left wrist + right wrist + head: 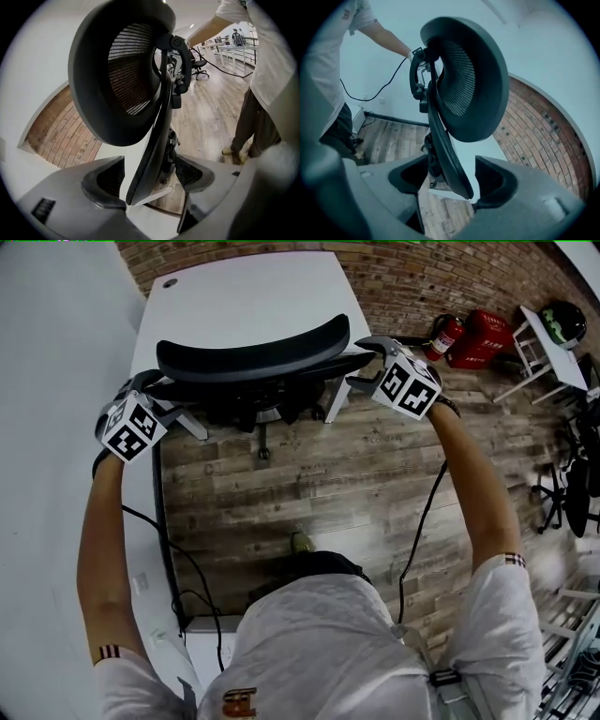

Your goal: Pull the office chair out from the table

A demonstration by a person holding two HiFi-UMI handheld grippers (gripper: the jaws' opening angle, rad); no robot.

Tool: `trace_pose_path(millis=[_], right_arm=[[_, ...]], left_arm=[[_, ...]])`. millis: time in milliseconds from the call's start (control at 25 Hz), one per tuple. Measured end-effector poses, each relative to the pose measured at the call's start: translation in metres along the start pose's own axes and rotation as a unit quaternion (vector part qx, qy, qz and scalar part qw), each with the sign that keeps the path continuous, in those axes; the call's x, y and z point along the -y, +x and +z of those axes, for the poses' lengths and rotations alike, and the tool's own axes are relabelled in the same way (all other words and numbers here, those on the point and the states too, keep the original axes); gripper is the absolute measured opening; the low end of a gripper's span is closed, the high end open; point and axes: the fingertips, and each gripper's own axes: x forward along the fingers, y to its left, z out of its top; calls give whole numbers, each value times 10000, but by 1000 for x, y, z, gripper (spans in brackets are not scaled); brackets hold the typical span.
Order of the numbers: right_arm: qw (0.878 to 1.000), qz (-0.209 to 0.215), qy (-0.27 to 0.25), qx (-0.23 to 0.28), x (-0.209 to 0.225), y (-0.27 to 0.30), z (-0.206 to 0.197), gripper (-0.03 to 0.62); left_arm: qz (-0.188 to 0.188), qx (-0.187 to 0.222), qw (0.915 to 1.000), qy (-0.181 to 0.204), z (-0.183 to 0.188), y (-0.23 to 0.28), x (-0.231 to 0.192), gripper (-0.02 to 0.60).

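Now L claw (149,176) & R claw (452,180) both gape wide, w/ chair backrest (253,354) edge inside each, unclamped.

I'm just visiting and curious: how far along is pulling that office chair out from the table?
Done: the left claw and right claw are set at the two sides of the office chair back. In hand: each has the back's edge between open jaws, not gripped yet. Left: closing and pulling; the chair stands tight against the white table.
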Motion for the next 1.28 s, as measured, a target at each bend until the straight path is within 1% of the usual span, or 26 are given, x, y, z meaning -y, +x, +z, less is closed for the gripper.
trace_pose_path(millis=[200, 320, 400, 440, 520, 600, 640, 680, 760, 840, 920, 1080, 1280], right_arm=[[9976, 465, -339, -383, 0, 24, -12, 304], [9956, 658, -476, -457, 0, 32, -13, 304], [9947, 726, -551, -480, 0, 37, -14, 304], [9943, 751, -594, -480, 0, 40, -13, 302], [9934, 804, -669, -466, -1, 43, -13, 290], [9924, 864, -741, -478, -5, 45, -14, 277], [9916, 873, -809, -504, -7, 45, -15, 244], [9907, 854, -911, -544, -8, 46, -16, 230], [9884, 774, -1147, -631, -9, 48, -18, 164], [9861, 721, -1325, -698, -11, 47, -20, 150], [9840, 680, -1471, -743, -13, 46, -21, 138], [9808, 629, -1691, -739, -24, 40, -22, 121], [9803, 572, -1763, -679, -48, 23, -20, 120]], left_arm=[[-313, -237, 9992, 86, -11, 20, -2, 333], [-517, -383, 9977, 221, -15, 29, 3, 331], [-578, -387, 9972, 282, -15, 33, 5, 323], [-568, -382, 9972, 316, -15, 34, 4, 314], [-498, -389, 9971, 433, -14, 34, 2, 262], [-446, -398, 9967, 556, -14, 34, 1, 227], [-432, -414, 9964, 606, -15, 34, 1, 214], [-421, -448, 9959, 662, -16, 34, 1, 199], [-413, -562, 9941, 828, -18, 34, 2, 161], [-419, -666, 9918, 1003, -20, 34, 4, 141], [-433, -714, 9905, 1093, -21, 33, 7, 133], [-521, -751, 9891, 1156, -22, 24, 19, 126], [-556, -707, 9892, 1161, -21, 8, 43, 124]])
